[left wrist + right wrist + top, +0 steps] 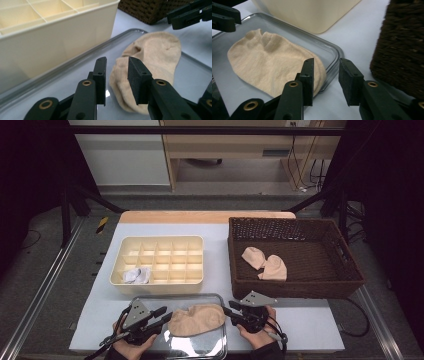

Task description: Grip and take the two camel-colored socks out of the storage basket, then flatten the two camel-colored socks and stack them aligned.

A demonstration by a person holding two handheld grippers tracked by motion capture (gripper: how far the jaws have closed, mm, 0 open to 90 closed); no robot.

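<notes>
A beige sock (196,319) lies flat in a shallow glass tray (215,347) at the table's front middle. My left gripper (165,314) sits at the sock's left end. In the left gripper view its jaws (117,61) stand open, with the sock (152,52) cuff showing in the gap and no pad pressing on it. My right gripper (229,314) is at the sock's right end. In the right gripper view it (325,62) is open over the tray's rim (332,50), beside the sock (272,65) toe, with nothing in it.
A cream divided organizer (157,260) stands behind the tray, with a crumpled white item (136,275) in a front-left compartment. A brown wicker basket (295,290) at the right holds two more beige socks (265,262). The table's front edge is close to my hands.
</notes>
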